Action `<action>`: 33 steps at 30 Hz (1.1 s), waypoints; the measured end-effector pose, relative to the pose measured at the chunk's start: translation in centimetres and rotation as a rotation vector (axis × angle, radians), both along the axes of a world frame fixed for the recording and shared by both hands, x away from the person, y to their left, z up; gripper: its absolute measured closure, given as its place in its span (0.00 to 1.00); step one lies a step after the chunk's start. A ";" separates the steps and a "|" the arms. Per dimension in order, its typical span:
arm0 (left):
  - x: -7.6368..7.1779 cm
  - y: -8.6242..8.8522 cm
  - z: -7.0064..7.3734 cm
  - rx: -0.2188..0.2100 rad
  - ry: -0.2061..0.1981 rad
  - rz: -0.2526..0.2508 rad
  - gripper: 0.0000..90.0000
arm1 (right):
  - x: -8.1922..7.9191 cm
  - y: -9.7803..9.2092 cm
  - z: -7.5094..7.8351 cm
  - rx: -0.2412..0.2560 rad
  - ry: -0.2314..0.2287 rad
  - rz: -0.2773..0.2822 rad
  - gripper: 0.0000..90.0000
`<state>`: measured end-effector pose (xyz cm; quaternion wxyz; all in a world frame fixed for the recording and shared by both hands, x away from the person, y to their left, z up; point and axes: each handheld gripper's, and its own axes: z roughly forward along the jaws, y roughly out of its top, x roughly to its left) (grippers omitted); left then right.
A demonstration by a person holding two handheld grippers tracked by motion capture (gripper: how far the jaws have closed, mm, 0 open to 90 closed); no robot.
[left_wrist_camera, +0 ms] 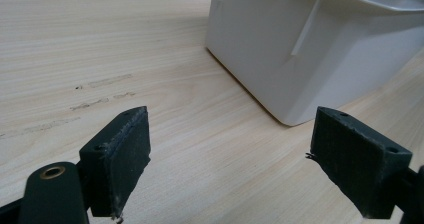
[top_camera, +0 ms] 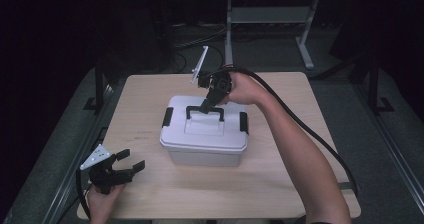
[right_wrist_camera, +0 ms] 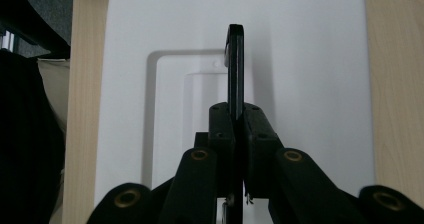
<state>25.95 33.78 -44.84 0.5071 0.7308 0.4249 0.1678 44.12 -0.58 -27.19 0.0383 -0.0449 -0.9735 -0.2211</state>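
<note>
One handle grasped, lid latches not yet released: R gripper (top_camera: 206, 105) is clamped on the black carry handle (top_camera: 205, 111) of the white storage box (top_camera: 205, 146), handle stood upright off the lid (right_wrist_camera: 310, 74).

Box sits near table (top_camera: 280, 184) centre, R forearm reaching over it from the near side. L gripper (top_camera: 127, 168) rests at the near-left table corner, jaws spread, nothing between them; its pads (left_wrist_camera: 122, 156) face the box's lower corner, well apart from it. Step judged: handle grip w/ a lift or carry to follow. Next move calls for a straight vertical pull, grip kept mid-handle so box hangs level; side latches (top_camera: 167, 116) appear shut. Matls: smooth moulded plastic, tapered walls, rounded corners, ribbed side; flat thin handle bar; pale wood-grain laminate top w/ faint scuffs.
</note>
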 end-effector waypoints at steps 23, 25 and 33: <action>0.0 0.0 -0.1 0.008 0.005 0.001 0.17 | 0.0 -0.9 0.2 0.036 0.028 -0.031 0.80; 0.0 0.0 -0.1 0.004 0.004 0.002 0.17 | 0.0 -0.9 0.3 0.041 0.028 -0.032 0.79; 0.0 -0.1 -0.1 0.010 0.006 0.002 0.17 | -0.2 -2.2 0.8 0.060 0.026 -0.059 0.73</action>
